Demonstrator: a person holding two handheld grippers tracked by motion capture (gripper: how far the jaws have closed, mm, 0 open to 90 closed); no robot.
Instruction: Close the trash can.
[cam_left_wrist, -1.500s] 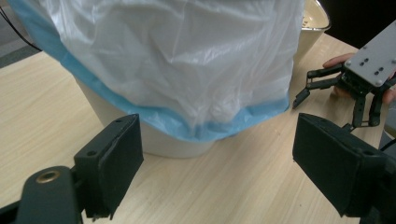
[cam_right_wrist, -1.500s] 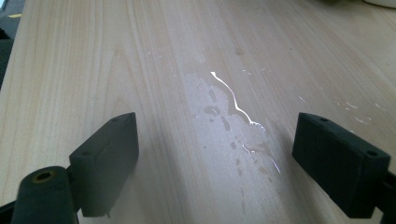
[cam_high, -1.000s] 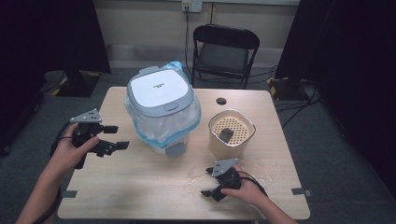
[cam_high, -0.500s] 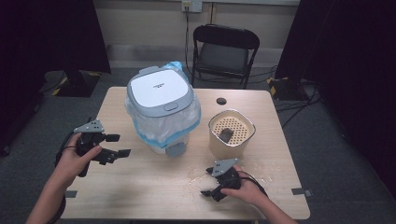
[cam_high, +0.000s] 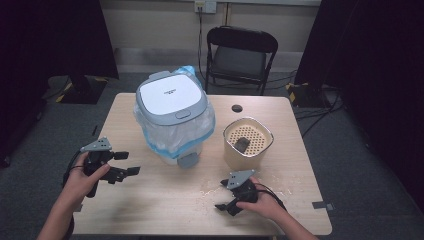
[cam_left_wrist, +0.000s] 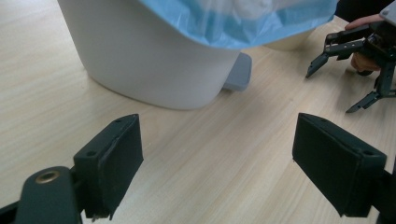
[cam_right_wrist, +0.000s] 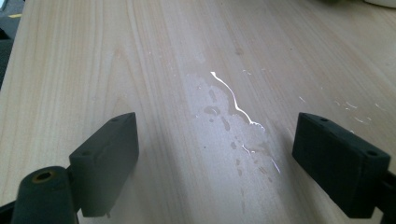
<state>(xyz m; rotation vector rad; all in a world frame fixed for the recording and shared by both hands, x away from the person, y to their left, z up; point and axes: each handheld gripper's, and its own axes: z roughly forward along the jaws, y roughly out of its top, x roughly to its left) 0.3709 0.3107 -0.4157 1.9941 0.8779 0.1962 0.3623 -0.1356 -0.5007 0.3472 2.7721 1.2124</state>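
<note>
Lidded bin (cam_high: 172, 117) just beyond left tongs (cam_high: 124, 163), wet patch (cam_right_wrist: 233, 121) between right tongs (cam_high: 223, 195), both tongs apart

Overhead plus two close table (cam_high: 165, 200)-level views

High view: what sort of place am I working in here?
Probably a recording studio or lab, not a home: black curtains hang on both sides, a folding chair stands against a bare wall, and the lone table holds a bin.

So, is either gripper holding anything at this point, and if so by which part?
Nothing is held. The left gripper hangs open beside the white bin, and the right gripper is open over the wet patch on the table.
</note>
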